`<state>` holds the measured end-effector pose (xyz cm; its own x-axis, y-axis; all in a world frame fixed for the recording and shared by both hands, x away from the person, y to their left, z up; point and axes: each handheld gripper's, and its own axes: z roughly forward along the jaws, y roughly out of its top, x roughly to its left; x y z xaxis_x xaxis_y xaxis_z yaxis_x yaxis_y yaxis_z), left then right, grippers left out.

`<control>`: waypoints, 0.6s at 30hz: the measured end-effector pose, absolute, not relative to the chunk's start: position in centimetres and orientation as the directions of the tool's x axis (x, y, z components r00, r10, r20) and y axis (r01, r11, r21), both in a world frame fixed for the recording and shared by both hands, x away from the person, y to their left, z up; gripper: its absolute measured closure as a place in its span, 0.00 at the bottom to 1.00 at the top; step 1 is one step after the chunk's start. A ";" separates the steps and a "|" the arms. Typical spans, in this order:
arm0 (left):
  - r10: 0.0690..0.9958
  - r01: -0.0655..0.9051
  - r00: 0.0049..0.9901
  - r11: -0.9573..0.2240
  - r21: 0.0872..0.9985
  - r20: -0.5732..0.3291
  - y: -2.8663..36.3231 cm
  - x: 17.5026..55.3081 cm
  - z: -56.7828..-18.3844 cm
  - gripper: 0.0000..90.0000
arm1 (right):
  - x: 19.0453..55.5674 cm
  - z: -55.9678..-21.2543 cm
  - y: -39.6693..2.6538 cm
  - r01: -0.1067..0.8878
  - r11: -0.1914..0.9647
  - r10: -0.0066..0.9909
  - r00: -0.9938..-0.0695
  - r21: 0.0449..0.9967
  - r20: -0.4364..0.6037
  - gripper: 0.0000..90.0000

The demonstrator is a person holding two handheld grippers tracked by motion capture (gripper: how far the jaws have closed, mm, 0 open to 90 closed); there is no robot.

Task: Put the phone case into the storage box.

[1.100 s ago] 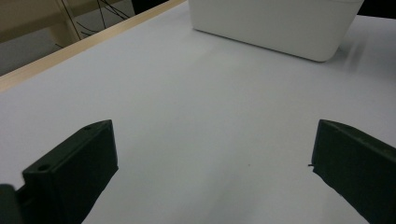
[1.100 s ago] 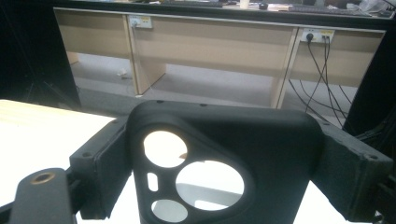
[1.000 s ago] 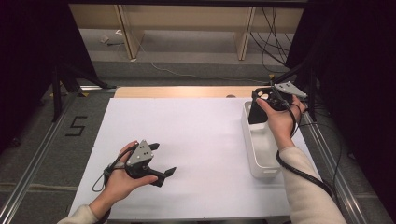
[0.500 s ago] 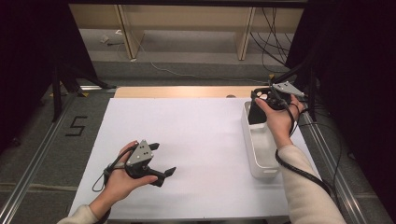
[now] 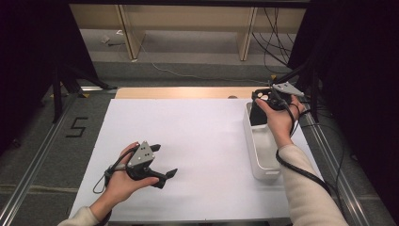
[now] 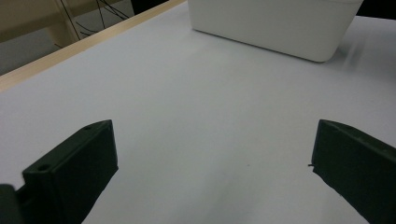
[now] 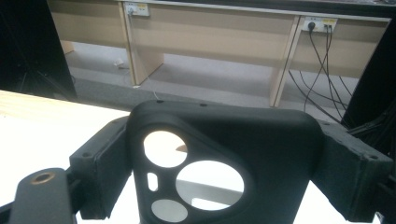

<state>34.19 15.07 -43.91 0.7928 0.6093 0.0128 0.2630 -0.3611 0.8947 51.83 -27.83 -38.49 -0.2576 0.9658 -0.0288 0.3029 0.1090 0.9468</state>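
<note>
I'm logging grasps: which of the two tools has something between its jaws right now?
The right tool, raised over the far end of the white plastic bin, grips a black phone case with round cut-outs. The left tool stands open above the bare white table.

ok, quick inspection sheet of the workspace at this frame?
Surface: white sheet covering the table, pale wooden strip bare at the far edge.
Job's things: black soft phone case with round camera cut-outs, held above the far end of the long white plastic bin at the sheet's right side.
Clutter: nothing seen on the sheet.
Grippers: right gripper shut on the case, one finger on each side edge; left gripper open, low over the near left of the sheet, nothing between its fingers.
Cables: black cable trails along the right forearm; more cables hang from wall sockets.
Surroundings: wooden bench legs, grey floor, a "5" marking.
</note>
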 end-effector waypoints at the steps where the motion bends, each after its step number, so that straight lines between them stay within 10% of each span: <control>1: 0.609 0.263 0.793 -0.361 0.895 0.013 15.1 34.2 -43.9 0.00 | 51.9 -38.5 -27.8 0.303 0.107 0.966 -0.257 0.947 -0.027 0.17; 18: 0.609 0.263 0.793 -0.360 0.895 0.012 15.0 34.2 -43.9 0.00 | 52.7 -39.1 -27.7 0.327 0.109 0.968 -0.252 0.939 -0.024 0.17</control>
<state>34.19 15.04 -43.91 0.7931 0.6090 0.0116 0.2633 -0.3599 0.8951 52.70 -27.73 -39.13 -0.2516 0.9675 -0.0244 0.3274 0.1089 0.9386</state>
